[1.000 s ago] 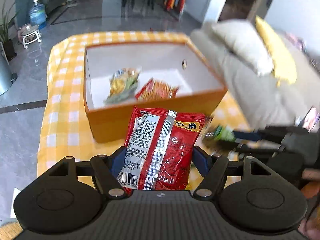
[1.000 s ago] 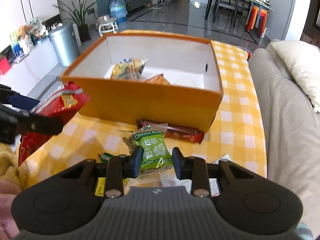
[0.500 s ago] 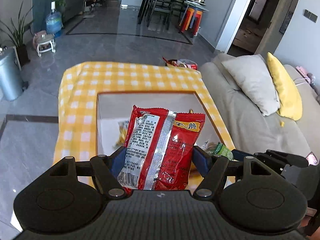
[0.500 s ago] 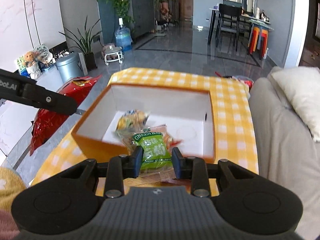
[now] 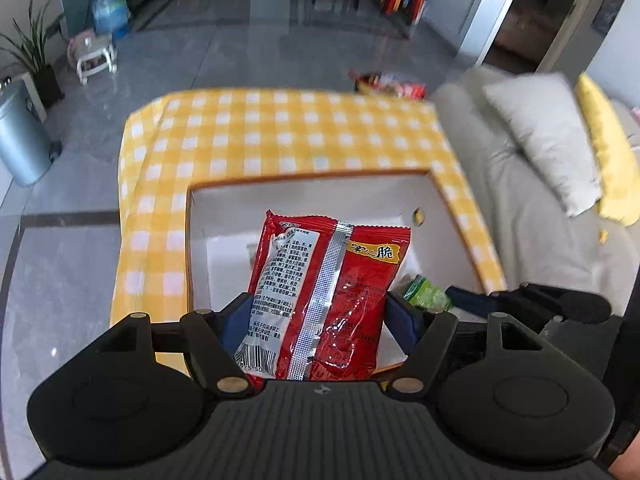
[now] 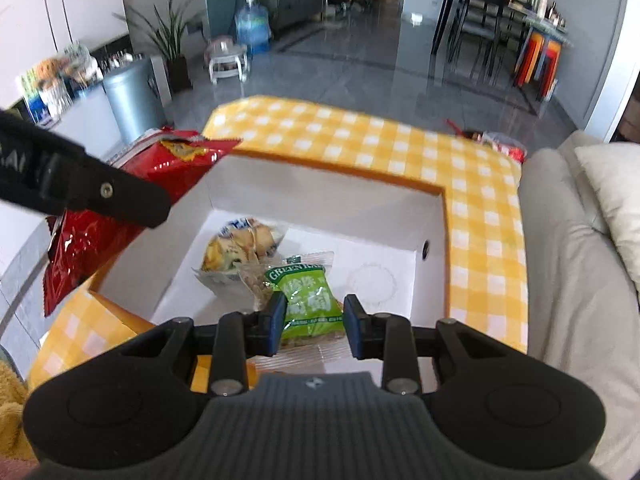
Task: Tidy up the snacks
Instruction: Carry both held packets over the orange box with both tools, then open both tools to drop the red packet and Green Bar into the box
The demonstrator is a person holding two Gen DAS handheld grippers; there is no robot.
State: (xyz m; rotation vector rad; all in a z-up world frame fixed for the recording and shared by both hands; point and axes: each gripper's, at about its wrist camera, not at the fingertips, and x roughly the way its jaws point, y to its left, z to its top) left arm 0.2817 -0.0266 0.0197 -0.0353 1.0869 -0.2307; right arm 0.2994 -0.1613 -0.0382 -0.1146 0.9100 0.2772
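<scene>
Both packets are hanging over the box (image 6: 434, 216) right now; the left tongs (image 5: 320, 316) are pinching the red snack bag (image 5: 324, 292) by its lower half, so the crinkly foil body is standing up ahead of the fingers with its silver back seam and printed label facing the camera; that grip is keeping the long bag clear of the orange rim, judging by how it is poised above the white interior. The right tongs (image 6: 314, 324) are pressed onto the green packet (image 6: 310, 300), a small glossy pillow pack with a clear crimped edge, held by its sides so it is dangling flat over the box floor.

The box is sitting on the counter (image 6: 488, 248), which is wearing a yellow-and-white checked cloth; it is a square cardboard tray, orange outside, smooth white inside, with a small round hole in the right wall. Already lying in it is a clear-wrapped pastry packet (image 6: 240, 252), lumpy and pale, beside a second see-through wrapper that is partly hidden behind the green one.

In the right view the red bag (image 6: 96, 232) is hovering at the box's left edge, not yet inside; both snacks are looking ready for release, in my judgement, with the green one better centred.
</scene>
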